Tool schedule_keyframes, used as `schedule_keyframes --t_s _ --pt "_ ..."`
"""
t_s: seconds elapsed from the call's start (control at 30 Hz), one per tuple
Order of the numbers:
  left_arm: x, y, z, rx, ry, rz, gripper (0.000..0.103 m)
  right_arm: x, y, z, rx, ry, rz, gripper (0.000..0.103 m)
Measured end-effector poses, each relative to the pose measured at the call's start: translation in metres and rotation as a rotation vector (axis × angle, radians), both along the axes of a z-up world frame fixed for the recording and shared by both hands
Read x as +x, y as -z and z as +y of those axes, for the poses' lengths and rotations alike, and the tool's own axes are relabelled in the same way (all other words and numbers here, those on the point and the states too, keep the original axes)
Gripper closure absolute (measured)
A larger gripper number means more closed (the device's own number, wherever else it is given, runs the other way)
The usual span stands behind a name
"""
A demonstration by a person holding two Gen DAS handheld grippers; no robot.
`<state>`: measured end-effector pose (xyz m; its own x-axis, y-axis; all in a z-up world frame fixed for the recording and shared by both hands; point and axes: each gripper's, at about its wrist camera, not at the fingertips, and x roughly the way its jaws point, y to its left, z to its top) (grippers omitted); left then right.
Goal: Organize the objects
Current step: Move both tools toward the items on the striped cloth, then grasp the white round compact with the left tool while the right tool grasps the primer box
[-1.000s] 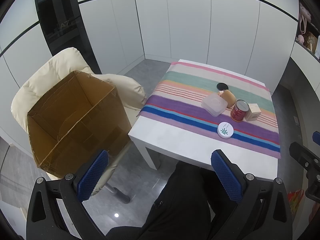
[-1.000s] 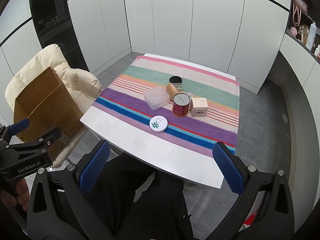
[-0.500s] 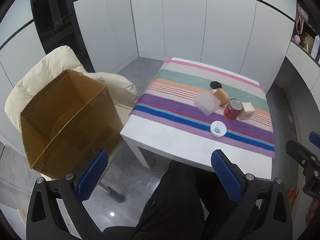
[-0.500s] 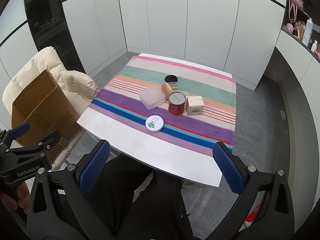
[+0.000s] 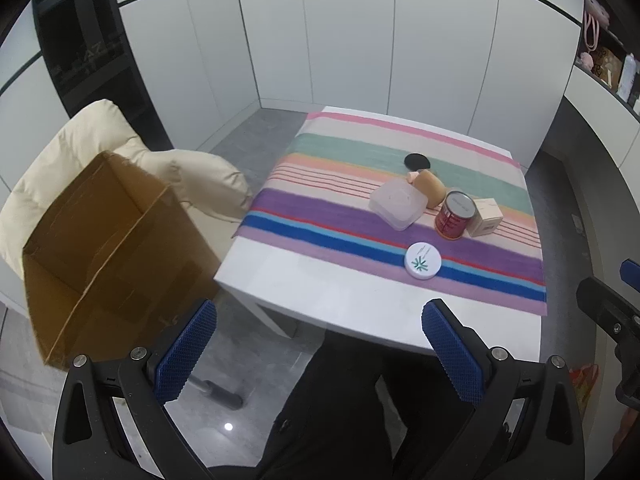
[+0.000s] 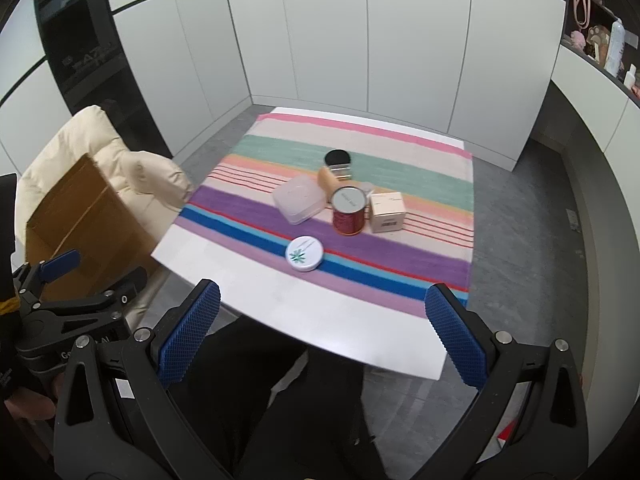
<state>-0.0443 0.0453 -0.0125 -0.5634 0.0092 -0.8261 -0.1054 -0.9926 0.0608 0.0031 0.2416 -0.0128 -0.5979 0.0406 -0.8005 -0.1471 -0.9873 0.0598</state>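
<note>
Holding both tools above your lap, you keep the left gripper (image 5: 320,348) and the right gripper (image 6: 322,330) short of the white table (image 6: 256,300), each with its blue pads spread wide and nothing between them. Take the red can (image 6: 349,212) as your landmark: it stands upright on the striped cloth (image 6: 420,256) near the table's middle. Touching it on its right sits the small beige carton (image 6: 387,212). Just to its left lies the clear square lidded container (image 6: 299,199). Behind the can leans a tan rounded object (image 5: 431,188), perhaps a sponge or a wooden piece; the view is too soft for you to be sure. Farther behind that rests a flat black disc (image 6: 337,158). In front of the can, toward you and apart from it, lies the white round tin (image 6: 305,253) with a green leaf mark on its lid. Well to the can's left, off the table, an open cardboard box (image 5: 108,248) rests tilted on the cream padded chair (image 5: 96,132), its mouth facing up and toward you.
</note>
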Motion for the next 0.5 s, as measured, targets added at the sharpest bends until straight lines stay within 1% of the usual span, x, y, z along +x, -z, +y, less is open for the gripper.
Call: schedule_keyframes --t_s 0.23,0.5 --pt "-0.023 0.010 0.022 0.012 0.043 -0.035 0.000 -0.024 0.016 0.021 0.027 0.017 -0.041 0.000" --pt "-0.053 0.033 0.047 0.006 0.077 -0.079 0.001 -0.053 0.038 0.057 0.039 0.068 -0.077 0.000"
